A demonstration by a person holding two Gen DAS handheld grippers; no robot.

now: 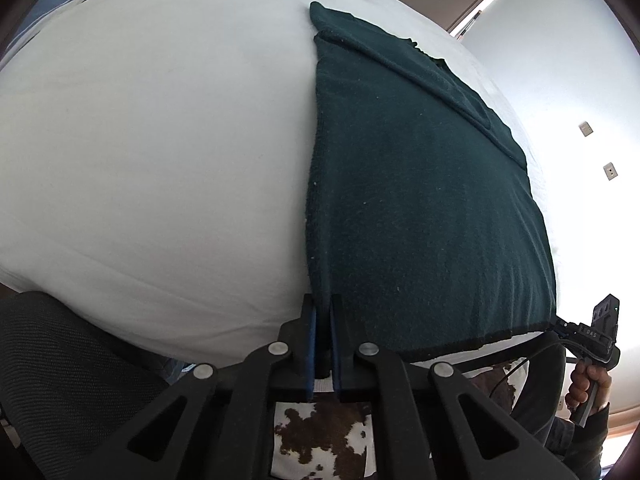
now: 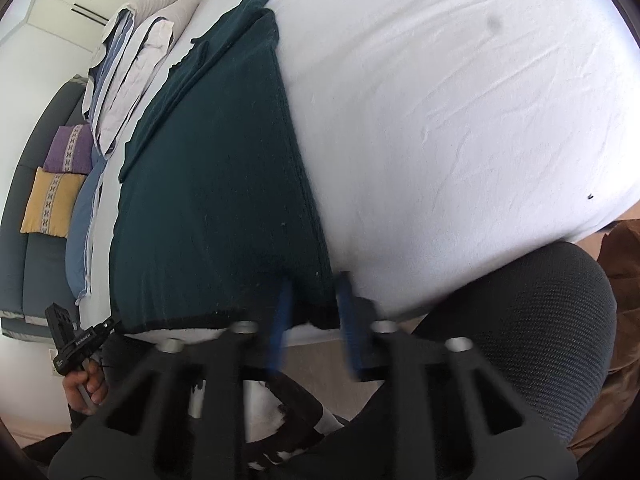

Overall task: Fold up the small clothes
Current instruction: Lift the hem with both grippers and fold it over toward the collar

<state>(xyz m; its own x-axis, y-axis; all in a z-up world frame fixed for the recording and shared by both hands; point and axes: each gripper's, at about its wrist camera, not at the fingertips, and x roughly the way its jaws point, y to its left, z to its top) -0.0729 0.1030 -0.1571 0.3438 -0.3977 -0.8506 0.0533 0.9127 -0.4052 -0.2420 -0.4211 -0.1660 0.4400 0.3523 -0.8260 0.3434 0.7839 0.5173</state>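
You had a dark green knit sweater (image 1: 420, 184) lying flat on the white bed (image 1: 152, 140), its hem at the near edge and its long axis running away toward the pillows (image 2: 132, 76). It looked soft, limp and fairly thick, best taken at the hem corners. Your left tongs (image 1: 323, 312) pinched one corner; your right tongs (image 2: 314, 300) stood spread astride the other.
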